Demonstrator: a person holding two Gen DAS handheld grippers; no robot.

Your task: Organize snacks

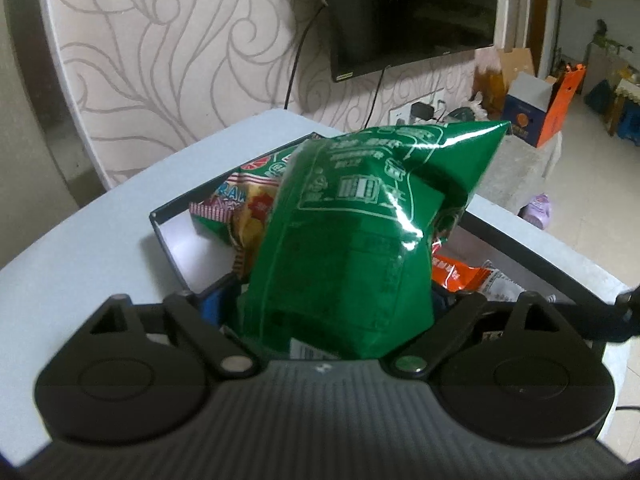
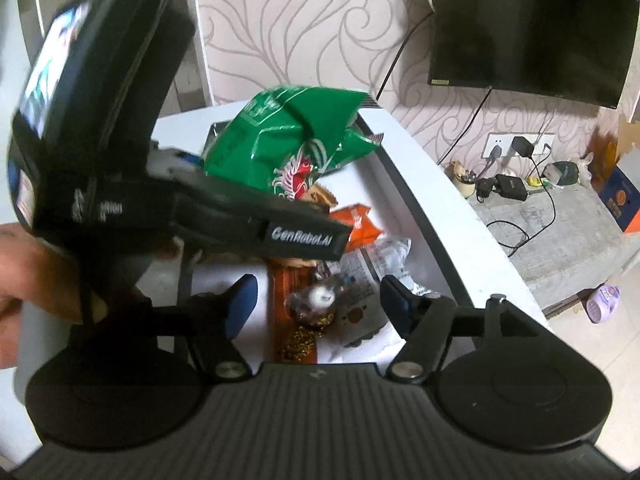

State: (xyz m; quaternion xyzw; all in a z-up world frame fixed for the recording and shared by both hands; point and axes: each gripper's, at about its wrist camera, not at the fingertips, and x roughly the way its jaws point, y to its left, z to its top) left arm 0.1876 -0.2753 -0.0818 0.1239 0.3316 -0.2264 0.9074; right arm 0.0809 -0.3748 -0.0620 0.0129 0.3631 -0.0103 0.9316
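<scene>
The green snack bag (image 1: 352, 216) is up in the air, clamped low down between the closed-in fingers of the left gripper (image 1: 332, 320), its puffed top leaning out over the box (image 1: 168, 220) on the pale table (image 1: 80, 248). From the right wrist view the same green snack bag (image 2: 288, 140) hangs above the far end of the box (image 2: 396, 184), with the left gripper (image 2: 224, 200) reaching in from the left, a hand (image 2: 24, 276) behind it.

Down in the box, there's a red-and-white striped packet (image 1: 224, 208) lying under the green bag, touching it, and an orange packet (image 1: 456, 272) off to the right beside a clear printed wrapper (image 1: 500, 284). The right wrist view shows the orange packet (image 2: 360, 224) mid-box, the clear wrapper (image 2: 384, 256) next to it, and a small dark wrapped sweet (image 2: 316, 304) nearest the camera.

The right gripper (image 2: 316, 308) hovers over the near end of the box, jaws spread wide, blue pads (image 2: 240, 304) apart and nothing between them but the sweets below.

On the wall behind, a black television (image 1: 412, 12) hangs above trailing cables.
</scene>
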